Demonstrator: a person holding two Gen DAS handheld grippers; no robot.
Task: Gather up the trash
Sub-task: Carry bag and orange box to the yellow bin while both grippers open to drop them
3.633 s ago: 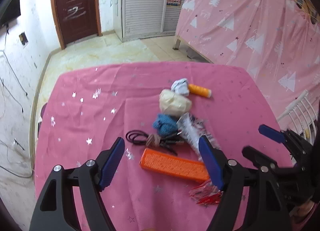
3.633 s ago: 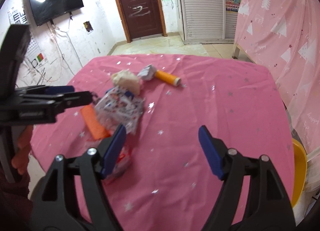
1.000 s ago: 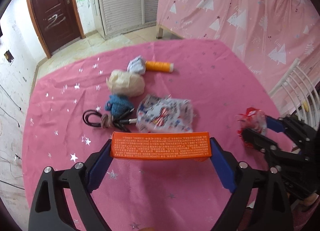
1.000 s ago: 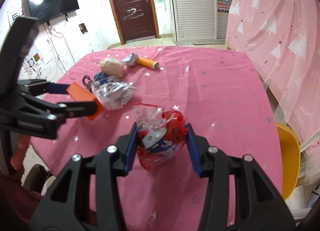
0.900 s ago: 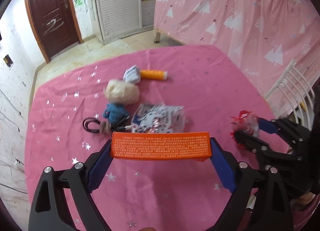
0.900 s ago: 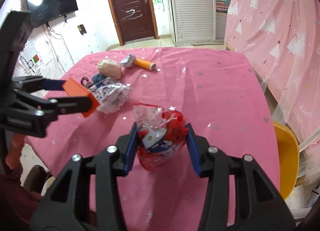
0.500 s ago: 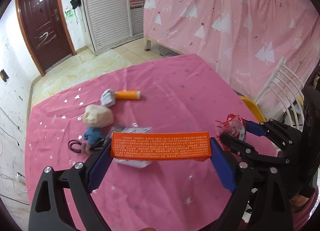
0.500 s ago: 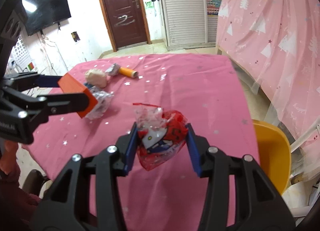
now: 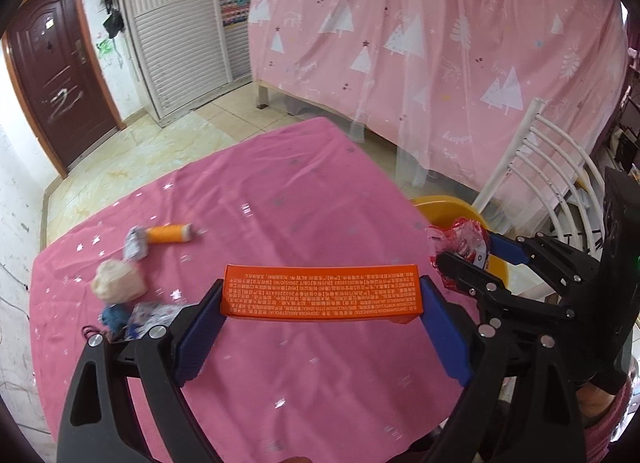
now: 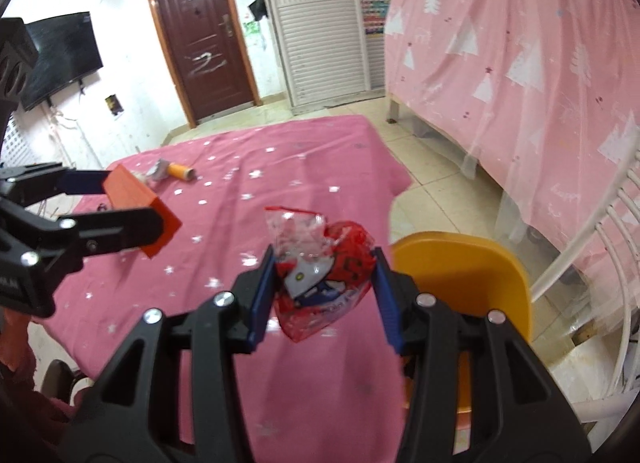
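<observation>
Change since earlier frames: the orange box lay on the pink tablecloth beside the other litter and the red wrapper lay near the table's edge; both are now lifted clear of the cloth, and both views have swung toward the yellow chair at the table's corner.
Orange box, axis: long axis runs crosswise between the fingers, level in the left wrist view, printed face toward the camera (print reads upside down).
Red wrapper, axis: upright, its clear torn top uppermost and its point hanging below the pads.
Left gripper: spread wide and clamped on the box's two ends, tilted down toward the table.
Right gripper: narrowed onto the wrapper's sides, angled down, over the table's edge beside the chair.
Left on the cloth: orange tube, crumpled beige wad, blue wad, foil packet (partly hidden by the left finger).
</observation>
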